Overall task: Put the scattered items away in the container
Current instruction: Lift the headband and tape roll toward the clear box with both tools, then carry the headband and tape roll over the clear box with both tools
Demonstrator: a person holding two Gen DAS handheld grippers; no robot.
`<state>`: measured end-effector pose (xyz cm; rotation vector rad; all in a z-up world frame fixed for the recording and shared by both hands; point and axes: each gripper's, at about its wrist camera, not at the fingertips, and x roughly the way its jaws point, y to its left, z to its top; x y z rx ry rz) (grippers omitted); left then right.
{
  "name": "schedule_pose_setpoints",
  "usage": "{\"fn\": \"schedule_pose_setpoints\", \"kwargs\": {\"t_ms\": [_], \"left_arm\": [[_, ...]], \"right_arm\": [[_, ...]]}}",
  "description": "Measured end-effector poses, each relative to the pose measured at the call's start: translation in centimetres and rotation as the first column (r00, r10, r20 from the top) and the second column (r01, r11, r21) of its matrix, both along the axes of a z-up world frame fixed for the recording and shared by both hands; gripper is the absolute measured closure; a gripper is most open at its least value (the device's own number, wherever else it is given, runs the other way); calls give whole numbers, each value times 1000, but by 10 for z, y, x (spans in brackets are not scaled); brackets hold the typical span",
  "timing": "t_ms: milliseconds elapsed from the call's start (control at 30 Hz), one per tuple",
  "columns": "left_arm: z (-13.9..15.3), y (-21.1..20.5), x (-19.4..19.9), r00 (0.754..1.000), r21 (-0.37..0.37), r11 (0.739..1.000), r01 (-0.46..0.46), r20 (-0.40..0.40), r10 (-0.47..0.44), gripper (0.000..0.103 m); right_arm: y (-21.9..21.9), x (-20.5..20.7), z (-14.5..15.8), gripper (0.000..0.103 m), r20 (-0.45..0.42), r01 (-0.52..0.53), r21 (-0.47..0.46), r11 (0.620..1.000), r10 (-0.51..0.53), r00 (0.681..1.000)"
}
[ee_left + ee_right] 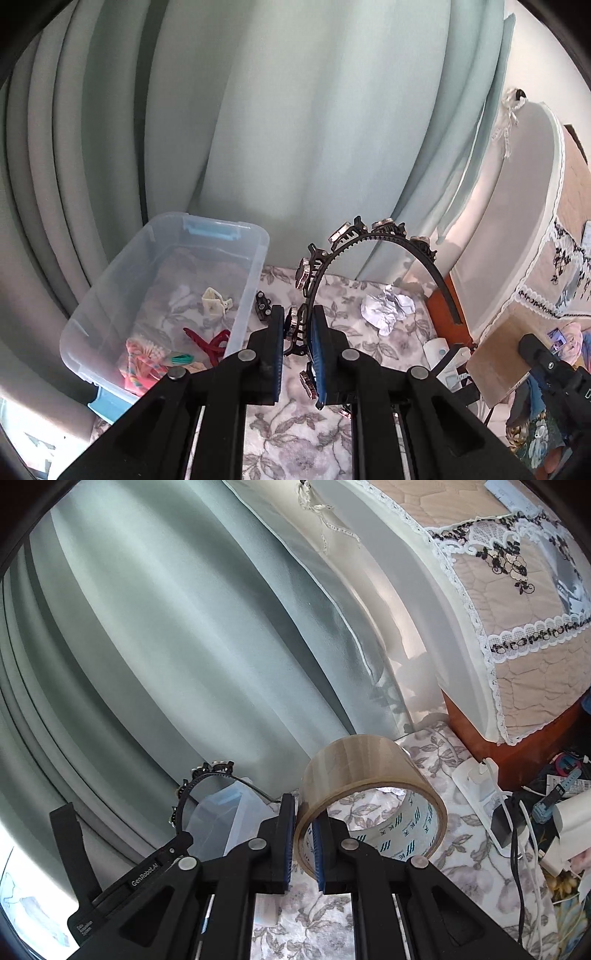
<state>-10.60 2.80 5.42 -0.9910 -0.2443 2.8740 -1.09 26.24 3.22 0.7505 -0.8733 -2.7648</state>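
Left gripper [298,325] clamped on black headband [373,243] near one end; band arcs up and right, clear of the floral cloth [295,435]. Right gripper [304,823] clamped on wall of tape roll [365,775], roll lifted off cloth, tilted. Clear bin [236,295] at left on cloth, beside curtain [295,110]; inside: cream clip [214,301], red claw clip [210,341], striped pink item [142,363]. Small black clip [263,304] on cloth just beside bin wall. Crumpled paper [386,306] on cloth, right of headband.
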Motion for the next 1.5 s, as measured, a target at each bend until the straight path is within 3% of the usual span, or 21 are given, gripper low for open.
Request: {"fn": "schedule_pose_setpoints", "kwargs": {"t_ms": [367, 867, 1500], "left_arm": [[8, -62, 9, 995, 99, 991, -92, -36, 96, 89], [-13, -141, 13, 977, 186, 959, -212, 6, 215, 89], [-38, -201, 17, 952, 206, 929, -306, 46, 304, 89]], "right_arm": [[-40, 1, 23, 93, -42, -57, 17, 998, 57, 997], [-123, -22, 30, 93, 3, -194, 107, 975, 194, 981], [-216, -48, 24, 93, 80, -381, 164, 910, 373, 924]]}}
